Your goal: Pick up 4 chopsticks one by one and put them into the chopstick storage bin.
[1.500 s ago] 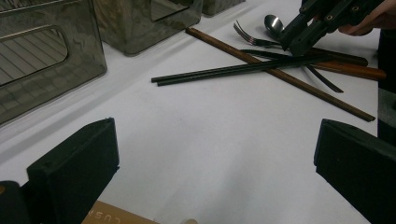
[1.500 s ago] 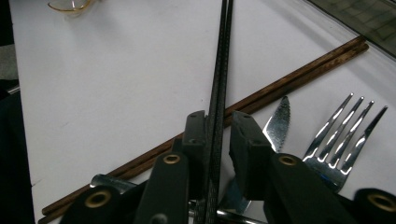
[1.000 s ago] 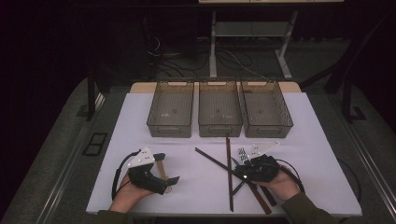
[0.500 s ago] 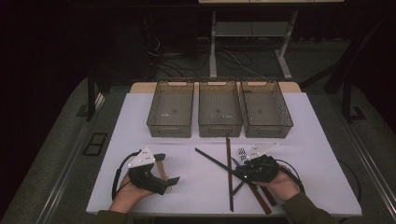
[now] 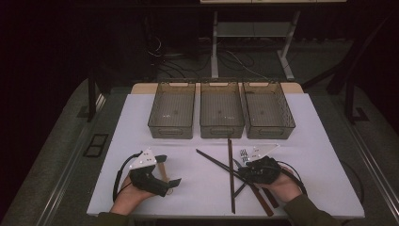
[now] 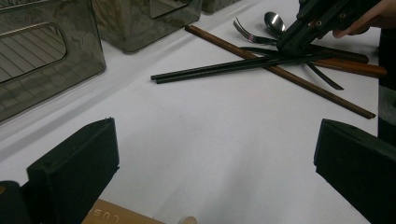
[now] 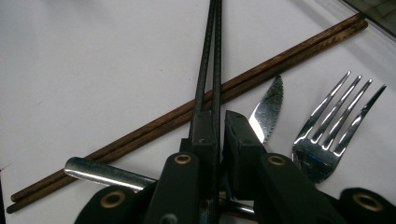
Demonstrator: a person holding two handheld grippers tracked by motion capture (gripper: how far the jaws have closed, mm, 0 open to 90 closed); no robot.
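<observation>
Two black tools were carried, the left tool (image 5: 167, 172) and the right tool (image 5: 240, 170), each topped by a pale grey three-cornered plate and trailed by a looped black cable. Brass-coloured screws were set into the right tool's black linkage. Dark olive sleeves were worn at both wrists.

I read only part of a print, the letters "CUS", on a tan wooden piece (image 6: 123, 217), just inside my left gripper's (image 6: 219, 163) near jaw
</observation>
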